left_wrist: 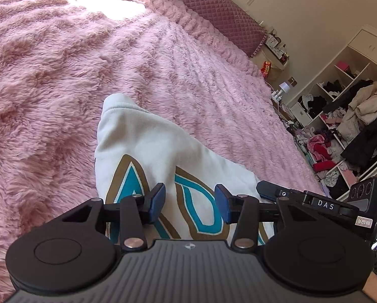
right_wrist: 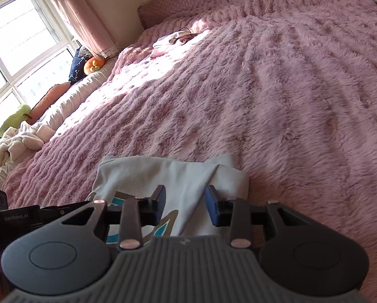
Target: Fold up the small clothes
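Observation:
A small white garment point(left_wrist: 148, 149) with teal and gold lettering lies partly folded on the pink fluffy bed cover point(left_wrist: 49, 80). It also shows in the right wrist view point(right_wrist: 163, 176), with a folded flap along its right side. My left gripper point(left_wrist: 190, 205) is open just above the garment's printed part, holding nothing. My right gripper point(right_wrist: 185, 205) is open over the garment's near edge, holding nothing. The right gripper's body point(left_wrist: 314, 202) shows at the right in the left wrist view.
A pale pink item point(right_wrist: 168, 41) lies far up the bed in sunlight. The quilted headboard point(left_wrist: 213, 7) runs along the far end. Open shelves full of clothes point(left_wrist: 339, 126) stand right of the bed. Cushions and blankets point(right_wrist: 37, 116) line the window side.

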Tool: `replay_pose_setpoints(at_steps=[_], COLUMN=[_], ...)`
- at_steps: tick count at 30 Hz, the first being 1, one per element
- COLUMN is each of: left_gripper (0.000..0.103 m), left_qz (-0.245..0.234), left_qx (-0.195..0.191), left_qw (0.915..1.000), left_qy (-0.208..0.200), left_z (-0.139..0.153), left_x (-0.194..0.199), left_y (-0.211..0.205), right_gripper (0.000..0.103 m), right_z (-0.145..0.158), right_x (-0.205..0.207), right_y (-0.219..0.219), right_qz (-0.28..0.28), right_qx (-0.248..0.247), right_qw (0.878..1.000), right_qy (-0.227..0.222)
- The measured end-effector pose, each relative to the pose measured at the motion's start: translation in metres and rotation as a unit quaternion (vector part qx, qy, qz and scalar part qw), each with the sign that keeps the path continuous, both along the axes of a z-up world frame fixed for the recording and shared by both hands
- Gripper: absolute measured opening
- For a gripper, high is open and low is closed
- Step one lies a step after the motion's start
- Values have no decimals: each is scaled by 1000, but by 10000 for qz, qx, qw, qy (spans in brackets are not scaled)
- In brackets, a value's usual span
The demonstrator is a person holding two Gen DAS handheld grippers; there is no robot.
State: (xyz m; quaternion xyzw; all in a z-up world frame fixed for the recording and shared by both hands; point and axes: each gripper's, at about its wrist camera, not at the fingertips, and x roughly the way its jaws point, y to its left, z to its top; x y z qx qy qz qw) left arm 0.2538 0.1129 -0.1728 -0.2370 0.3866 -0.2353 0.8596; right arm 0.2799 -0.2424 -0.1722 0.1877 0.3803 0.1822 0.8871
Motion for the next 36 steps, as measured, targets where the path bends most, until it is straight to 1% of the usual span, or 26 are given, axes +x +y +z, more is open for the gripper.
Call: replay_pose_setpoints(at_steps=[3, 5, 6, 7, 9, 11, 13, 15, 17, 19, 20, 21, 22, 23, 26, 27, 30, 32, 34, 35, 36], left_gripper=[50, 49, 49, 49, 50, 53, 57, 57, 57, 57, 57, 58, 58, 58, 58, 58, 58, 58, 60, 62, 63], left_qz=[19, 62, 106, 136, 137, 98, 39, -2, -32, -10, -13, 2, 26, 43, 30, 25, -16, 31, 99, 144, 180], left_qx=[4, -47, -40, -45, -120, -122, -66, -65, -131, -120, -132, -130, -116, -106, -24, 23, 148, 198, 239, 324, 425], left_qw=[10000, 9999, 9999, 9999, 9995, 9990, 9987, 9990, 9995, 9998, 9998, 9999, 9999, 9999, 9999, 9998, 9995, 9994, 9994, 9992, 9988], left_qy=[96, 69, 23, -49, -264, -410, -495, -437, -274, -141, -121, -111, -118, -112, -150, -175, -260, -275, -215, -172, -149], left_z=[-9, -6, -1, 4, 18, 28, 32, 31, 26, 19, 16, 13, 11, 10, 7, 6, 3, 6, 15, 23, 29], left_x=[1, -3, -8, -15, -35, -59, -82, -98, -104, -104, -102, -100, -99, -98, -97, -98, -103, -106, -109, -111, -113], left_y=[2, 5, 6, 7, 9, 10, 8, 6, 3, -1, -2, -2, -3, -3, -5, -7, -11, -13, -14, -16, -18], right_gripper=[31, 31, 32, 32, 40, 42, 42, 42, 41, 37, 29, 11, 0, 0, 0, 0, 0, 0, 5, 16, 28], right_z=[-11, -9, -4, 2, 13, 19, 18, 12, 4, -4, -6, -11, -14, -14, 2, 3, -22, -29, -25, -21, -14], right_x=[3, -3, -11, -21, -53, -89, -124, -162, -183, -196, -197, -199, -199, -200, -205, -202, -193, -193, -195, -197, -202], right_y=[-1, -5, -9, -14, -26, -38, -51, -62, -65, -65, -63, -61, -58, -55, -52, -51, -53, -52, -51, -51, -51], right_qz=[-1, -22, -32, -21, 6, 6, -6, -101, -114, -97, -60, 18, 101, 70, -71, -59, -62, -95, -200, -268, -351], right_qx=[-48, 0, 111, 261, 458, 435, 414, 383, 394, 369, 390, 458, 505, 486, 299, 225, 151, 164, 184, 146, 61], right_qw=[10000, 10000, 9999, 9996, 9988, 9987, 9990, 9992, 9991, 9989, 9988, 9983, 9978, 9980, 9995, 9997, 9979, 9977, 9976, 9978, 9980], right_qy=[47, 32, -7, -63, -188, -267, -174, -14, 132, 259, 305, 362, 410, 400, 49, 89, 628, 649, 630, 595, 518])
